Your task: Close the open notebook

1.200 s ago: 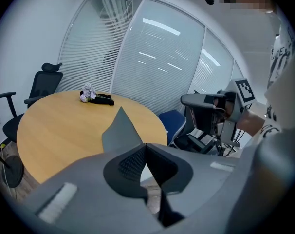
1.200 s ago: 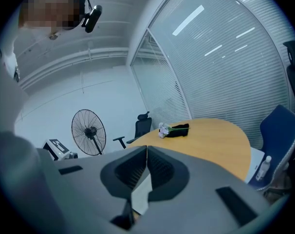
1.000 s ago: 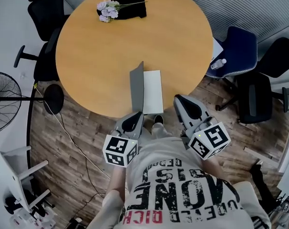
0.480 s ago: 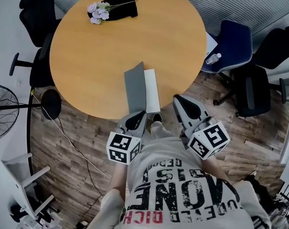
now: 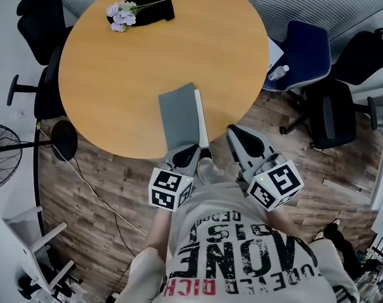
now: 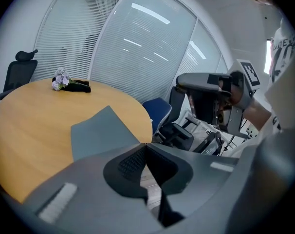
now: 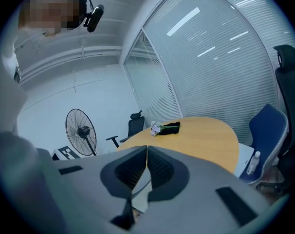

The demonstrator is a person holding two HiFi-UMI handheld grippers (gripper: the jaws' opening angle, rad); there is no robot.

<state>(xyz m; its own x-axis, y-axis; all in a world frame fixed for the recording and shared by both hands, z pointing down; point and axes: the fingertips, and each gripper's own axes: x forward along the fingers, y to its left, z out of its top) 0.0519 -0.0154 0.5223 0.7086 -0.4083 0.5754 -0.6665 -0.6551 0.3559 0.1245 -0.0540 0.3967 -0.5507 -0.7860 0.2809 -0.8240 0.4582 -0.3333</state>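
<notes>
The left gripper (image 5: 190, 151) had its jaws pressed together with nothing between them, its tips at the near edge of the round table (image 5: 115, 74), just at the near end of the notebook (image 5: 177, 115). The notebook lay on the table's near side, its grey cover spread over most of the white pages (image 5: 201, 115), leaving a thin strip along the right. The right gripper (image 5: 234, 131), also closed and empty, hung just off the table's near edge. Off the table's right side stood a blue chair (image 5: 302, 52) with a bottle (image 5: 278, 72) on it
</notes>
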